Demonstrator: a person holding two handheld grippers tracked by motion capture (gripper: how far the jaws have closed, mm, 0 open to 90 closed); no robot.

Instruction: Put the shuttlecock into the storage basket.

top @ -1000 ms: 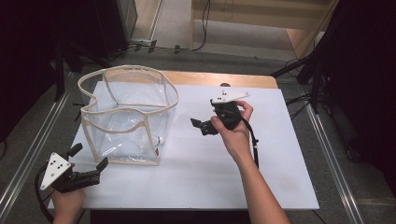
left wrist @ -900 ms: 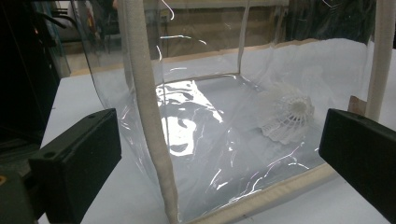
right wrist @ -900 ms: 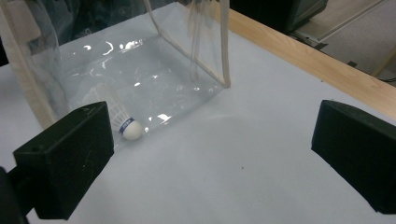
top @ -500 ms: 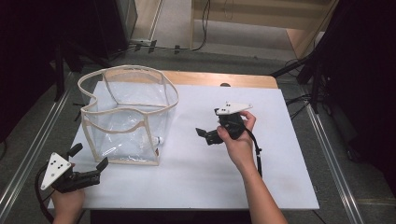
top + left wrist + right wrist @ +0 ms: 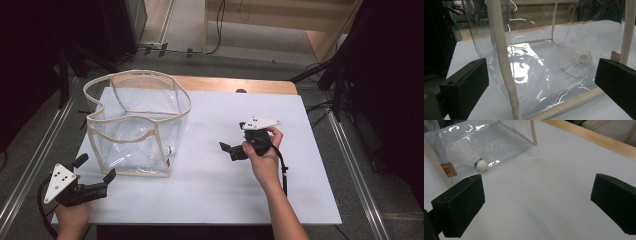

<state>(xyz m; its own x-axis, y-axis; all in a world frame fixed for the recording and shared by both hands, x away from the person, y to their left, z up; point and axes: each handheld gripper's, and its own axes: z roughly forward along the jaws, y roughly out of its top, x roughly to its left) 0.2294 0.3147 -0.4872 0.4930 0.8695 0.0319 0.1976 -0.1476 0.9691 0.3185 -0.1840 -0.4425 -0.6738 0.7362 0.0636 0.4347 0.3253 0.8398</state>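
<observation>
High view: white table top (image 5: 210, 200) with a wooden strip along its far edge; a person's two hands come in from the near side, each with a gripper.
Clear bag (image 5: 137, 125): stands upright on the left half of the table, mouth open upward, see-through walls with cream fabric edging.
Shuttlecock (image 5: 169, 150): lies on its side on the floor of the clear bag, near the bag's right-hand near corner; white feathers, white cork with a blue band.
Left gripper (image 5: 92, 175): held low at the near left corner of the table, just beside the near wall of the clear bag, apart from it. Jaws stand wide apart, nothing between them.
Left gripper view: the bag's cream corner seam rises between the two black jaws; the shuttlecock (image 5: 577, 62) shows through the plastic, feathers toward the camera.
Right gripper (image 5: 227, 149): held above the bare table to the right of the clear bag, well apart from it, pointing left. Jaws stand wide apart, holding nothing.
Right gripper view: bare table between the jaws; the shuttlecock (image 5: 470, 157) shows inside the bag at upper left, cork toward the camera.
</observation>
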